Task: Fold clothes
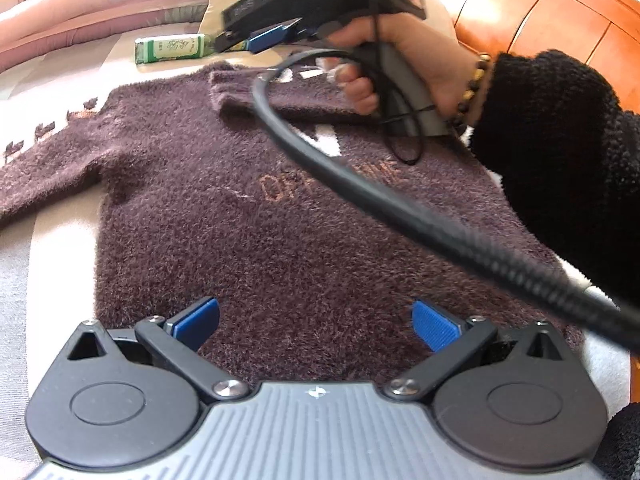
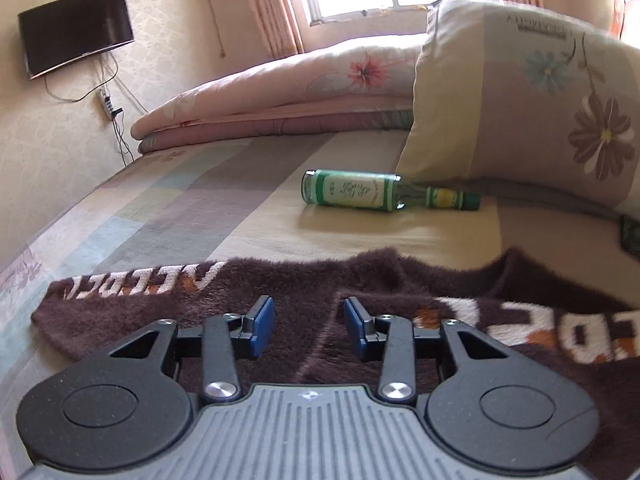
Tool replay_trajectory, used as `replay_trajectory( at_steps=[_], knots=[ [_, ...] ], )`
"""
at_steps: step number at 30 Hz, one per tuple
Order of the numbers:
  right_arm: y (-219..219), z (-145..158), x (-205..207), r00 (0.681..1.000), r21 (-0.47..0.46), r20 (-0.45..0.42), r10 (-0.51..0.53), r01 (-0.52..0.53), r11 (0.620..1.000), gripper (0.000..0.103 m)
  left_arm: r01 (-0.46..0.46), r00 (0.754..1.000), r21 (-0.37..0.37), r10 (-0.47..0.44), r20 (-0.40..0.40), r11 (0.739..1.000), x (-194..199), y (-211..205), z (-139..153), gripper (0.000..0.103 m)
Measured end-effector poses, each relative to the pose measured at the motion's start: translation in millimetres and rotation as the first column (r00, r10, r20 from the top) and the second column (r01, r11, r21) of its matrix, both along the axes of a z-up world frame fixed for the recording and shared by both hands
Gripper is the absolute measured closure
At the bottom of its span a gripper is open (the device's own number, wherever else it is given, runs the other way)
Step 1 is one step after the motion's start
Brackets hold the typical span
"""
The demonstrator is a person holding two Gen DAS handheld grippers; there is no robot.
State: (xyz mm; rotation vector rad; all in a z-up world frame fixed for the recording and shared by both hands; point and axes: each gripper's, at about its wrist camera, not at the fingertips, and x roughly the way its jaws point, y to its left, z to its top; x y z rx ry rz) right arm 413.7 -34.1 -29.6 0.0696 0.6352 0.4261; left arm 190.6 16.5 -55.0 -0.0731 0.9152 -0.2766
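On the bed (image 1: pixel 48 248), the brown sweater (image 1: pixel 224 216) is spread flat, its left sleeve (image 1: pixel 52 160) still stretched out to the side while the right sleeve (image 1: pixel 280 96) is already laid across the chest, so most folds are judged left. The left gripper (image 1: pixel 316 322) is held released above the hem, nothing between its jaws. The right gripper (image 2: pixel 309 326) is parted just over the folded sleeve, gripping nothing.
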Motion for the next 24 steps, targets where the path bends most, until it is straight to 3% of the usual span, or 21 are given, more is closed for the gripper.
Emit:
replay_trajectory(
  at_steps=[5,11,14,18,22,24],
  knots=[
    [-67,2,-16,0.988,-0.074,0.011,-0.156,0.157,0.985,0.058,0.017,1.000,-0.003,-0.017,0.006,1.000,1,-6,0,0.001],
    [-136,-29,-8,0.942,-0.187,-0.021,-0.334,0.325,0.927,0.058,0.044,0.999,-0.007,-0.044,-0.005,0.999,6,-17,-6,0.001],
    [-134,-47,8,0.939,-0.223,-0.047,-0.340,0.322,0.920,0.058,0.052,0.999,0.006,-0.051,-0.015,0.999,8,-21,-9,0.001],
    [-99,-71,20,0.945,-0.289,-0.067,-0.321,0.290,0.912,0.056,0.045,0.999,0.023,-0.044,-0.031,0.999,11,-23,-13,0.001],
    [-72,-65,13,0.965,-0.374,-0.035,-0.262,0.230,0.898,0.063,0.049,0.998,0.028,-0.048,-0.033,0.998,11,-26,-13,0.001],
    [-80,-55,2,0.972,-0.342,-0.028,-0.232,0.209,0.916,0.063,0.058,0.998,0.027,-0.057,-0.030,0.998,10,-27,-13,0.001]
  ],
)
